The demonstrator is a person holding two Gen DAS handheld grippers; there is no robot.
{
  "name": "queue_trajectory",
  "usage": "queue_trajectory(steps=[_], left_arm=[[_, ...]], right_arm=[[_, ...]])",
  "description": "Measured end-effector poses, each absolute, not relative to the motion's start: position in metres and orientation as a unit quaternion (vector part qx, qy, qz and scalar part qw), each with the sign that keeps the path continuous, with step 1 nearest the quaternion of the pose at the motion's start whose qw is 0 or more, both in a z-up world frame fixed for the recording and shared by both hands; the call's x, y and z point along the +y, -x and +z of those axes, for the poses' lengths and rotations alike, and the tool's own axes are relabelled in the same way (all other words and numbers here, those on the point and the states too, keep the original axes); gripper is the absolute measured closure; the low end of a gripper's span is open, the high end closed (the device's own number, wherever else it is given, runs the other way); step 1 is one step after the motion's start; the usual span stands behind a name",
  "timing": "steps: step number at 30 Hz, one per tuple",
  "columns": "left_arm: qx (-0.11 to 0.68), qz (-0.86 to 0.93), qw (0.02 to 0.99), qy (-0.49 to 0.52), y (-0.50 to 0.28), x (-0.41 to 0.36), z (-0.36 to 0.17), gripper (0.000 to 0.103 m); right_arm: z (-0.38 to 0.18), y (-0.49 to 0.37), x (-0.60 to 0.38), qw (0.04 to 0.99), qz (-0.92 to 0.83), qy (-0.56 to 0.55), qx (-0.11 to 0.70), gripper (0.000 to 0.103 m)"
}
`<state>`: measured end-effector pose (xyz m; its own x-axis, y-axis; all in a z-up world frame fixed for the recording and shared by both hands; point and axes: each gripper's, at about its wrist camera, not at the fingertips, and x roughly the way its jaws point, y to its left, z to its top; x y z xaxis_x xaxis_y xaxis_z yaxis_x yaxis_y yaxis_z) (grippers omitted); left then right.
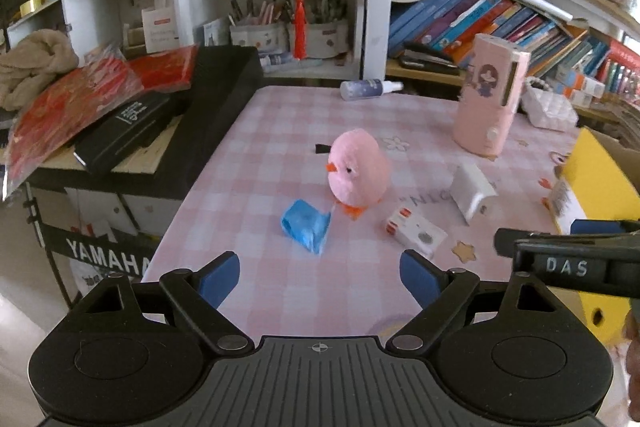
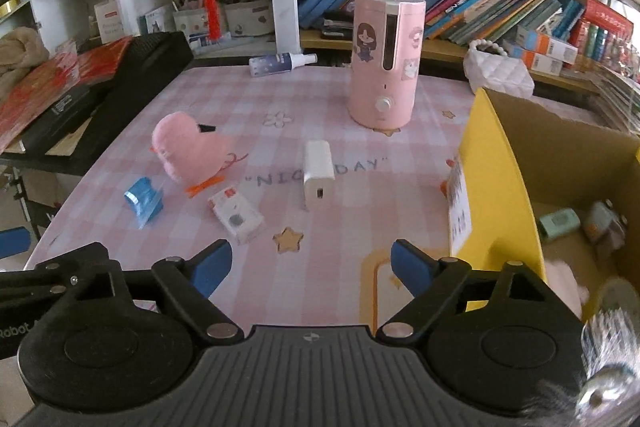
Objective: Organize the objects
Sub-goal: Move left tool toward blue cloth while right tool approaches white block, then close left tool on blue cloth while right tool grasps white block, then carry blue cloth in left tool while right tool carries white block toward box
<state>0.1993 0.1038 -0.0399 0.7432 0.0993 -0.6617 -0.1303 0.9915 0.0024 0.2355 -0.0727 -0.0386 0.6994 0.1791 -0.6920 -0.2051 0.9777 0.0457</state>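
Counter (image 2: 320, 99): we see a pink checked cloth over it, with shelves of books behind.
Cardboard box (image 2: 496, 163): at the counter's right edge, yellow outside, with a few small things already inside.
Pink humidifier (image 2: 382, 67): upright toward the back, well apart from the rest.
Pink chick toy (image 1: 358, 169): mid-counter, orange feet toward us.
White charger (image 2: 318, 169): lying between the chick and the box.
Small white carton (image 2: 237, 217): just beside the chick's feet.
Blue wrapper (image 1: 306, 225): crumpled, near the chick (left of it).
Left gripper (image 1: 320, 277): jaws released, nothing between them.
Right gripper (image 2: 312, 267): jaws released, nothing between them.
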Motion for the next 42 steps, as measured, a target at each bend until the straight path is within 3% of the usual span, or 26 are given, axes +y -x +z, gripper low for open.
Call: queue_trajectory(steps=[5, 14, 17, 22, 25, 27, 31, 42], left_arm=[[0.359, 0.083, 0.929, -0.002, -0.230, 0.103, -0.049, 0.015], [0.396, 0.099, 0.913, 0.000, -0.280, 0.107, -0.076, 0.026], [0.408, 0.100, 0.907, 0.010, -0.291, 0.110, -0.085, 0.034], [0.421, 0.098, 0.902, 0.014, -0.301, 0.115, -0.098, 0.059], [0.420, 0.095, 0.902, 0.024, -0.300, 0.118, -0.097, 0.063], [0.419, 0.092, 0.903, 0.027, -0.297, 0.118, -0.096, 0.064], [0.414, 0.080, 0.906, 0.034, -0.289, 0.118, -0.088, 0.064], [0.392, 0.057, 0.917, 0.055, -0.263, 0.117, -0.063, 0.064]], right_arm=[[-0.044, -0.273, -0.074, 0.921, 0.100, 0.011, 0.377, 0.027], [-0.061, -0.325, -0.062, 0.913, 0.106, 0.021, 0.394, 0.036], [-0.066, -0.333, -0.058, 0.910, 0.110, 0.030, 0.398, 0.036], [-0.075, -0.343, -0.054, 0.904, 0.113, 0.040, 0.411, 0.038], [-0.080, -0.346, -0.053, 0.902, 0.114, 0.040, 0.414, 0.042], [-0.083, -0.349, -0.052, 0.901, 0.116, 0.041, 0.417, 0.049], [-0.088, -0.354, -0.053, 0.896, 0.122, 0.036, 0.426, 0.078], [-0.077, -0.342, -0.060, 0.901, 0.126, 0.017, 0.415, 0.079]])
